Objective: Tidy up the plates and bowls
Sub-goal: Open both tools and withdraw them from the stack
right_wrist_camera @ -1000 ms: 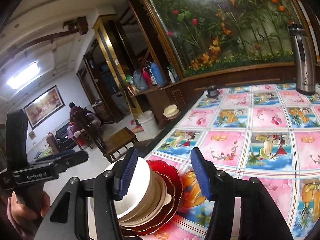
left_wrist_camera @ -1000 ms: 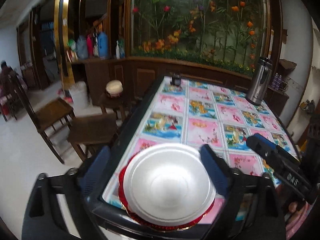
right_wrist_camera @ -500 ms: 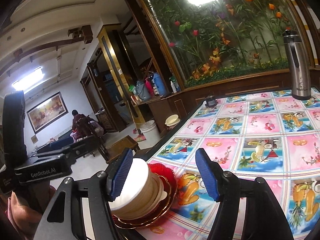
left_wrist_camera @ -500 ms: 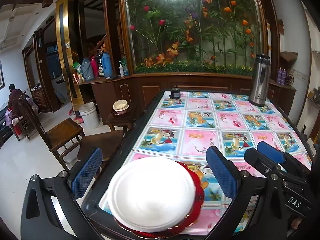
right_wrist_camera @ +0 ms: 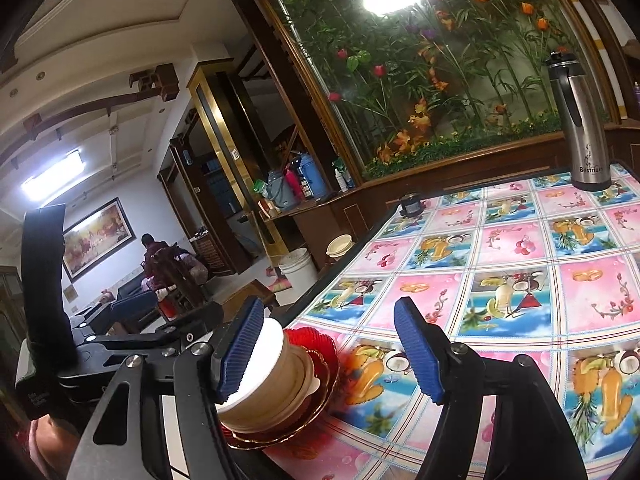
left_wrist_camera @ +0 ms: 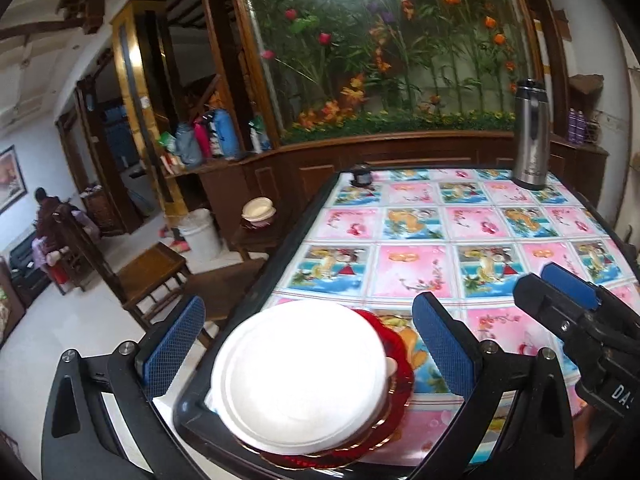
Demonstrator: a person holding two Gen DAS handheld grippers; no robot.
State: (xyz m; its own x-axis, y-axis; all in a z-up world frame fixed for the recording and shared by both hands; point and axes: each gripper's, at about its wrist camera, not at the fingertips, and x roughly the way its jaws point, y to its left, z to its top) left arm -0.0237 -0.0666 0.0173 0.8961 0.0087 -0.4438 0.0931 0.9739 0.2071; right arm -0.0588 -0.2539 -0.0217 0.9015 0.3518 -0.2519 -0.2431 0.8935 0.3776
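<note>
- The stack of white bowls (left_wrist_camera: 300,376) is seen upside down on red plates (left_wrist_camera: 400,380), at the near corner of the table (left_wrist_camera: 256,280), right by its dark rim.
- A tip or slide off the corner could be caused by any sideways knock, since the stack sits so close to the edge and the bowls appear to lean slightly rather than nest squarely.
- The red plates are judged brittle; a fall to the tiled floor (left_wrist_camera: 80,320) would likely break them.
- A clash between the two tools could be brought on as well: the right gripper (left_wrist_camera: 568,292) is seen just beside the left gripper (left_wrist_camera: 308,340), both crowded around the same corner.
- The left gripper is held wide, one pad (left_wrist_camera: 176,344) out beyond the table rim and the other over the patterned tablecloth (left_wrist_camera: 440,264); the stack lies between them, and neither pad is seen to press on it. Nothing is gripped.
- In the right wrist view, the right gripper (right_wrist_camera: 332,348) is being opened, its jaws already broad. Its left pad (right_wrist_camera: 240,352) overlaps the top bowl (right_wrist_camera: 276,368) in the picture; whether it brushes the bowl cannot be told. The other pad (right_wrist_camera: 420,356) stands well clear over the cloth, so no hold is judged.
- A steel flask (right_wrist_camera: 580,128) stands far across the table, out of harm's way.
</note>
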